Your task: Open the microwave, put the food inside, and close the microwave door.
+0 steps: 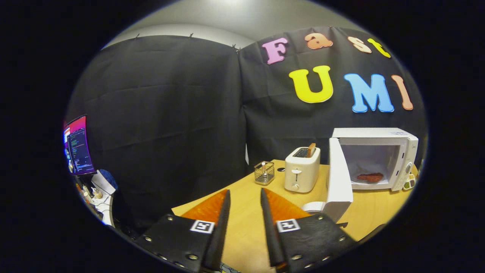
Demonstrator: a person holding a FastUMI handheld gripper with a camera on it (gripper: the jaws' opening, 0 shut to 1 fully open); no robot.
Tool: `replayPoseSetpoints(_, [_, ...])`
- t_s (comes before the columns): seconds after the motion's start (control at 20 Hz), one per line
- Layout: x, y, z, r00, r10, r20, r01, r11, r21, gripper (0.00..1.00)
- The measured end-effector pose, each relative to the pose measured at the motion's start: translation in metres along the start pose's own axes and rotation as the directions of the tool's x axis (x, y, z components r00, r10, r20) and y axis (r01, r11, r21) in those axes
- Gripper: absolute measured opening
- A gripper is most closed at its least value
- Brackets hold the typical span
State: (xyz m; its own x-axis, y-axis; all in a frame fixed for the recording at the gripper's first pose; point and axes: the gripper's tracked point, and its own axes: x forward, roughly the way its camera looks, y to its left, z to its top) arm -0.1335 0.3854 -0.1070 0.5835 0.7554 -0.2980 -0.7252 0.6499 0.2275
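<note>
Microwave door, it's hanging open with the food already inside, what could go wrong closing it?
The gripper is open and empty, well short of the door. The door swings out toward the toaster, so a wide approach might clip it. A hard push could shift the microwave itself.

Black cloth walls (166,113) hang before me, pale ceiling (235,15) at twelve o'clock, wooden worktop (246,212) below, lit monitor (77,146) at nine o'clock.

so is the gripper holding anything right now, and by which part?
Nothing is held. The gripper is open, with only bare table between its fingers. The food already lies inside the microwave, whose door stands open.
</note>
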Motion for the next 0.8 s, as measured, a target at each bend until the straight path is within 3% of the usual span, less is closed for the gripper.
replayPoseSetpoints(0.1, [0.006, -0.007, -0.020, 0.998, -0.008, -0.059, 0.009, 1.000, 0.017, 0.30])
replayPoseSetpoints(0.15, [0.009, -0.012, -0.027, 0.997, -0.009, -0.078, 0.011, 1.000, 0.022, 0.30])
replayPoseSetpoints(0.25, [0.009, -0.034, -0.031, 0.994, -0.066, -0.086, 0.068, 0.997, 0.021, 0.02])
replayPoseSetpoints(0.35, [0.011, -0.047, -0.040, 0.990, -0.094, -0.106, 0.098, 0.995, 0.034, 0.05])
replayPoseSetpoints(0.4, [0.010, -0.049, -0.039, 0.991, -0.087, -0.106, 0.092, 0.995, 0.043, 0.01])
replayPoseSetpoints(0.8, [-0.022, -0.108, -0.047, 0.967, -0.222, -0.127, 0.226, 0.974, 0.020, 0.01])
